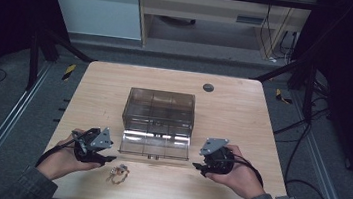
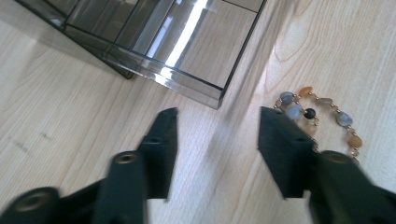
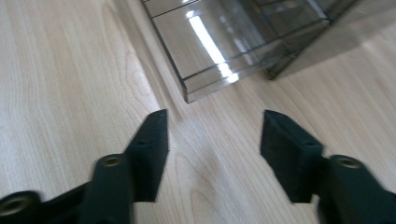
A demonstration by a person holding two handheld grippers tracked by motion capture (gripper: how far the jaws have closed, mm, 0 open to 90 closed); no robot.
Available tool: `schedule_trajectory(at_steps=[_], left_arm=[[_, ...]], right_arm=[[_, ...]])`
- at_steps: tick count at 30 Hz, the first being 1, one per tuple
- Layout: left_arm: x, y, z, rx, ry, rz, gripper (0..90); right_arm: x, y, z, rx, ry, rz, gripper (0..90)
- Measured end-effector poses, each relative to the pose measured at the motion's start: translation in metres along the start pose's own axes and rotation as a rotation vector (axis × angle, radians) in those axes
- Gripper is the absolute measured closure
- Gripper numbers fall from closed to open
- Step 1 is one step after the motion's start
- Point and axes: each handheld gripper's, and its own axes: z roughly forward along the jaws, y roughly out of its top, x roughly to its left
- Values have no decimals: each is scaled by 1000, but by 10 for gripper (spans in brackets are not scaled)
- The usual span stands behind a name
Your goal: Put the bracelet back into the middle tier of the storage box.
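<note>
Both sets of fingers stand wide, holding nothing. Risk: my left gripper (image 2: 217, 116) may scatter the bead bracelet (image 2: 317, 114) at 5 o'clock of the open drawer (image 2: 187, 46).

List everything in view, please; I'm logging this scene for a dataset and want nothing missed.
Box: one, smoky clear plastic with compartments, middle of the table, its drawer pulled out toward the person.
Bracelet: one, gold chain with orange, grey and dark beads, on the table beside the left gripper.
Table: one, light wood.
Round cap: one, grey, far side of the table.
Left gripper: one, black, jaws open and empty, left of the drawer.
Right gripper: one, black, jaws open and empty, right of the drawer.
</note>
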Motion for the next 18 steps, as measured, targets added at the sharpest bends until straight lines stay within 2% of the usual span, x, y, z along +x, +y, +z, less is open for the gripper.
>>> schedule_trajectory(at_steps=[3, 6, 8, 9, 10, 11, 12, 18], left_arm=[[-6, 3, -6, 17, 11, -18, 349], [-14, 5, -10, 39, 17, -23, 273], [-20, 6, -12, 56, 1, -16, 229], [-23, 7, -13, 64, -11, -7, 215], [-26, 8, -13, 74, -18, -5, 215], [-28, 9, -13, 95, -26, 0, 212], [-31, 10, -11, 104, -30, 2, 204], [-40, 11, 2, 126, -66, -11, 205]], right_arm=[[5, -12, -7, -69, -53, 64, 296], [10, -26, -9, -149, -115, 148, 187], [12, -37, -7, -214, -129, 211, 184], [13, -43, -4, -225, -139, 245, 187], [15, -48, -2, -201, -141, 252, 180], [15, -52, -1, -178, -162, 234, 184], [15, -55, 0, -167, -184, 240, 191], [8, -63, 0, -185, -205, 313, 198]])
